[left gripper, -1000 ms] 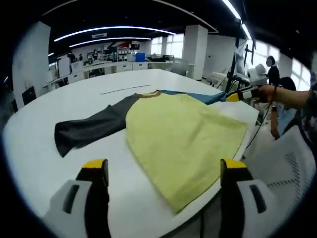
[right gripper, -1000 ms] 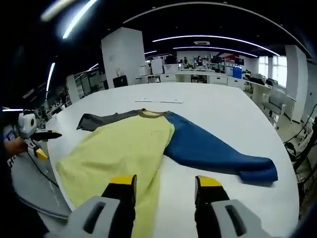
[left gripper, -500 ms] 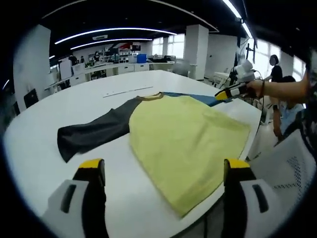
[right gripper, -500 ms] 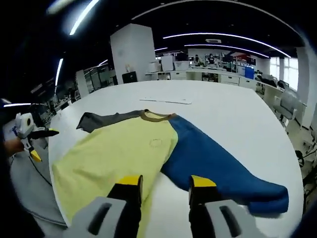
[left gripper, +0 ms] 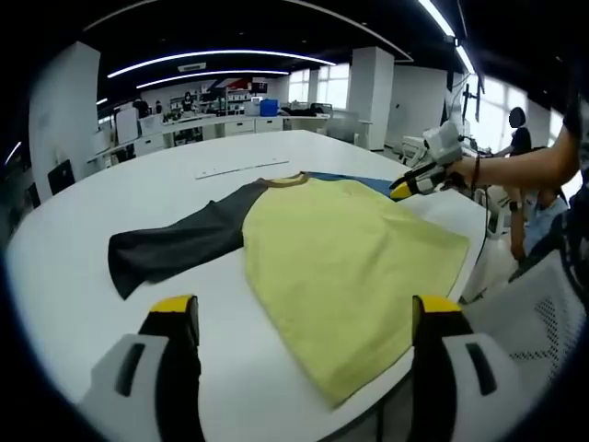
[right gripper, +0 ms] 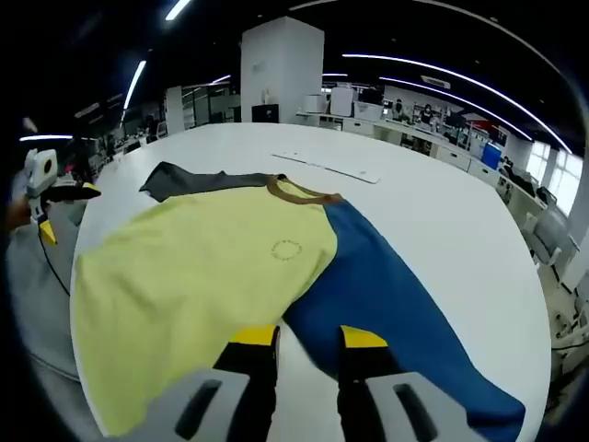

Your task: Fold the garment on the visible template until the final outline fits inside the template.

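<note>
**Left gripper view: raglan shirt flat on white table**

Raglan shirt (left gripper: 345, 267) lies spread on the white table (left gripper: 74, 249): yellow body, grey sleeve (left gripper: 175, 247), blue sleeve (right gripper: 405, 313). Left gripper (left gripper: 304, 318) jaws wide, empty. Right gripper (right gripper: 308, 338) jaws narrow, over the blue sleeve.

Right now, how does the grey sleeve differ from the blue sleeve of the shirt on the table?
The grey sleeve is dark charcoal; the blue sleeve is bright blue. The grey sleeve lies on the left tool's side with nothing near it, while the right tool sits low at the blue sleeve's inner edge. The left tool stands wide open, the right one nearly closed. Both sleeves lie flat and spread out from the yellow body.
</note>
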### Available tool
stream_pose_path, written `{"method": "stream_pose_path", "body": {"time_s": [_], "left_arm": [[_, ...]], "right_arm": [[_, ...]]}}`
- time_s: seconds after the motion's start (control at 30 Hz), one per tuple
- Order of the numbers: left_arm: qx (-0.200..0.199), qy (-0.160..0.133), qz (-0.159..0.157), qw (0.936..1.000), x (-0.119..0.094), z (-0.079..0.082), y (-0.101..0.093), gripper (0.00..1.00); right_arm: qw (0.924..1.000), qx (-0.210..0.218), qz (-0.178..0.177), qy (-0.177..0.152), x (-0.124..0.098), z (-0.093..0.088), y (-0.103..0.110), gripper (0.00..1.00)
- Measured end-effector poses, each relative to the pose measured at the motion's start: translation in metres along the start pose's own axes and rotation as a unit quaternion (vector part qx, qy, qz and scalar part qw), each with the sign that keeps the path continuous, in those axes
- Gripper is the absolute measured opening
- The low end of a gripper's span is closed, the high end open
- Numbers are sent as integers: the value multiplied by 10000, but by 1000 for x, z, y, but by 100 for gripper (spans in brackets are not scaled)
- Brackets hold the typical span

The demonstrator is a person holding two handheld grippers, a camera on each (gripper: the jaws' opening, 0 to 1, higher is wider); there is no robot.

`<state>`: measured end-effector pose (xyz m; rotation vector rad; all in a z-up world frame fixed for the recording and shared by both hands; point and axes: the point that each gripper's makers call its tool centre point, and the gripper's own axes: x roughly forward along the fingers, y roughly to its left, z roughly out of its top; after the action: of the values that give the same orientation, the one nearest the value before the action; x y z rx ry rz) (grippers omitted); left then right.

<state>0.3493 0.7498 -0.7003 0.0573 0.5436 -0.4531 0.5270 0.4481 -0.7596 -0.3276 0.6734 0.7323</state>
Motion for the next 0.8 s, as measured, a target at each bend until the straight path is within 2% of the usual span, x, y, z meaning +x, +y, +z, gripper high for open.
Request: {"method": "stream_pose_path", "body": {"time_s": [0.27,0.4,0.63,0.8], "left_arm": [[-44,25,51,10000,-2,-2,4,91],[-40,105,156,9998,-3,-4,9,89],[-59,39,175,9998,-4,-2,10,88],[-43,35,170,9998,-3,-2,11,89]], "right_arm": [[9996,-144,2,243,14,-8,0,11],[9992,-222,-92,304,17,-10,-7,0],[9991,-137,-308,266,12,-6,-22,0],[9980,-81,-584,221,7,1,-41,0]]}}
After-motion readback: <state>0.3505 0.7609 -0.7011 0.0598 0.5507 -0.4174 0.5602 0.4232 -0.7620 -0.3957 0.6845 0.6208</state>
